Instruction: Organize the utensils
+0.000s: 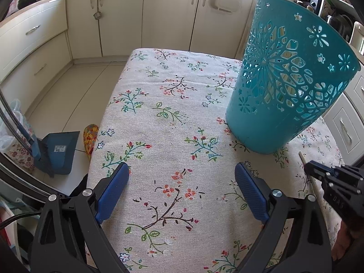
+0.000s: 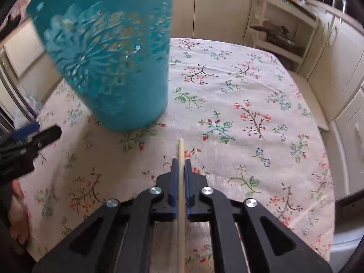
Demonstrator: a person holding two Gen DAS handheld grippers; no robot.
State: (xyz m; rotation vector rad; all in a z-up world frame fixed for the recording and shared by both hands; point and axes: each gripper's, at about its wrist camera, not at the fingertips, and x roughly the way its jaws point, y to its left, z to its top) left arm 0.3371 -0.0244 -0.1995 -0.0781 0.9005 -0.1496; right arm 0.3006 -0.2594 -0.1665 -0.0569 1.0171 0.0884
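Teal perforated basket [image 1: 289, 86] stands on the floral tablecloth [image 1: 173, 118]. Near its base: right gripper [image 2: 181, 162] clamped on a wooden stick [image 2: 181, 195]; left gripper [image 1: 182, 182], fingers spread apart, holding nothing.

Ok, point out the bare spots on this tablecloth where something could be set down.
Free: the floral tablecloth left of the teal basket, out to the far edge, and between the open left tongs. Also right of the basket in the right view. Crowded: just before the basket, where the right tongs clamp the wooden stick.
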